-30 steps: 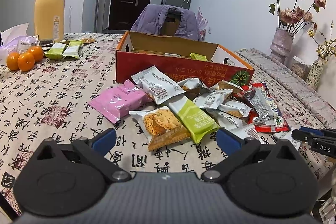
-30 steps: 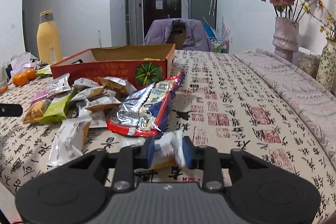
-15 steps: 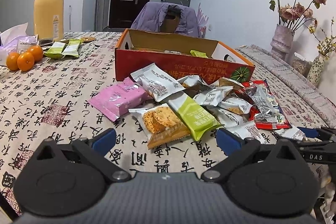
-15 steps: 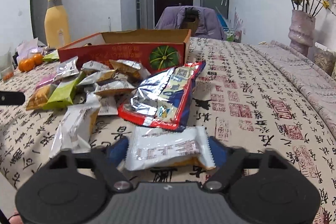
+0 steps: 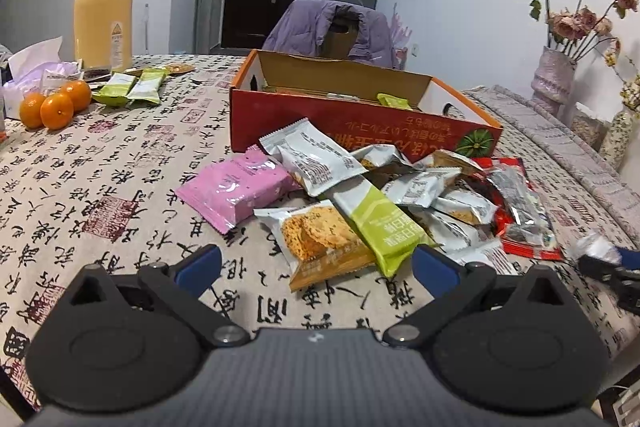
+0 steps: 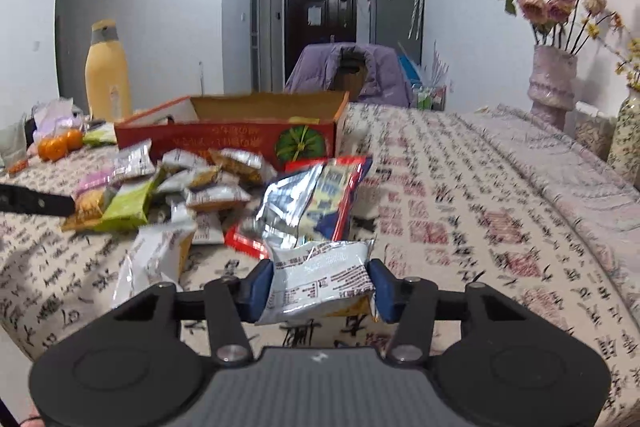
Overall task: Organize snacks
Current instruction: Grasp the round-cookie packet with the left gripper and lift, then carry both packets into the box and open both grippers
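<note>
A silver snack packet [image 6: 316, 267] sits crosswise between the blue pads of my right gripper [image 6: 320, 291]. Its jaws are closing, and both pads press the packet's ends just above the tablecloth. The left wrist view catches this gripper [image 5: 612, 263] at the far right. My left gripper [image 5: 316, 263] stands open low over the cloth, with nothing between its fingers. Just ahead of it lies the snack pile: a cracker packet [image 5: 316, 239], a green packet [image 5: 384, 223] and a pink packet [image 5: 236, 187]. Beyond the pile stands the open red cardboard box [image 5: 360, 123], with a few packets inside.
A red-and-silver bag [image 6: 316, 203] lies right in front of the held packet. Oranges [image 5: 56, 103], two green packets [image 5: 132, 87] and a yellow bottle [image 5: 104, 3] stand at the far left. A vase of dried roses [image 6: 552, 87] is at the right, and a chair with a purple jacket [image 5: 332, 27] behind the table.
My right gripper let go of the packet's narrow pinch, opened wide around it lying flat, then closed on its ends. The left gripper has not moved.
</note>
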The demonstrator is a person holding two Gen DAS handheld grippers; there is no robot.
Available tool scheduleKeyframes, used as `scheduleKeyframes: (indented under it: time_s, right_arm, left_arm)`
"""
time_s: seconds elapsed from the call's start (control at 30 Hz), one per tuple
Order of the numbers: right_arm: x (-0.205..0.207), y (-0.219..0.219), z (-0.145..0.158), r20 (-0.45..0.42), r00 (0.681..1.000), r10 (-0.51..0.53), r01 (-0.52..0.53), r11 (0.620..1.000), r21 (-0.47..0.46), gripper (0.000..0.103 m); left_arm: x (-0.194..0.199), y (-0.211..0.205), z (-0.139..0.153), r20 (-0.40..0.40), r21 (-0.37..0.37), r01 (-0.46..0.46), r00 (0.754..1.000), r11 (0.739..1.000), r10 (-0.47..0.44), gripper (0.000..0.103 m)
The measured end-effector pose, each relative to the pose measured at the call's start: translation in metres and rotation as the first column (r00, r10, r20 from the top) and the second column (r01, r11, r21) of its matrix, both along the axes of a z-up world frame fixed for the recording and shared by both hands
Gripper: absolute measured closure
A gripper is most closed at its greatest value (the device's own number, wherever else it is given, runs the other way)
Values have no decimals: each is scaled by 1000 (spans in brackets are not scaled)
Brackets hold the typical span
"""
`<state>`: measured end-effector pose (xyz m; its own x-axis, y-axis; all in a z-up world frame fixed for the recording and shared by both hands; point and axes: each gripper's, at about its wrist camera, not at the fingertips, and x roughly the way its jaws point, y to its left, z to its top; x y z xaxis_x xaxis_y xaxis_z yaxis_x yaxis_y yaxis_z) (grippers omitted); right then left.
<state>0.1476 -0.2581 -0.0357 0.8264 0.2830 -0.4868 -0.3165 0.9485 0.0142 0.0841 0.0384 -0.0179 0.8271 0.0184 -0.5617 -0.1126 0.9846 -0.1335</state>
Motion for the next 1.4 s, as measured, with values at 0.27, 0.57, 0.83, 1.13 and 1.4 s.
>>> scheduleKeyframes:
  time_s: [0.27,0.57,0.83,1.13,1.4]
  right_arm:
    - [10,4,12,31,999,-7,6,1000,31,52]
    - [20,23,9,24,999,26,-27,999,39,52]
    - [19,25,6,15,1000,24,-25,999,39,51]
    - [18,29,7,19,1000,24,-25,999,36,51]
    - [19,36,13,38,999,38,-39,999,34,51]
  left_arm:
    - [28,0,0,-43,13,-107,993,994,107,0]
    - [53,-3,-9,-102,60,-177,978,982,182,15]
    - [54,-1,-14,-123,18,-134,983,991,135,61]
    - [44,3,-12,-107,6,-127,986,992,126,61]
    - [31,6,10,-40,-9,-103,994,995,103,61]
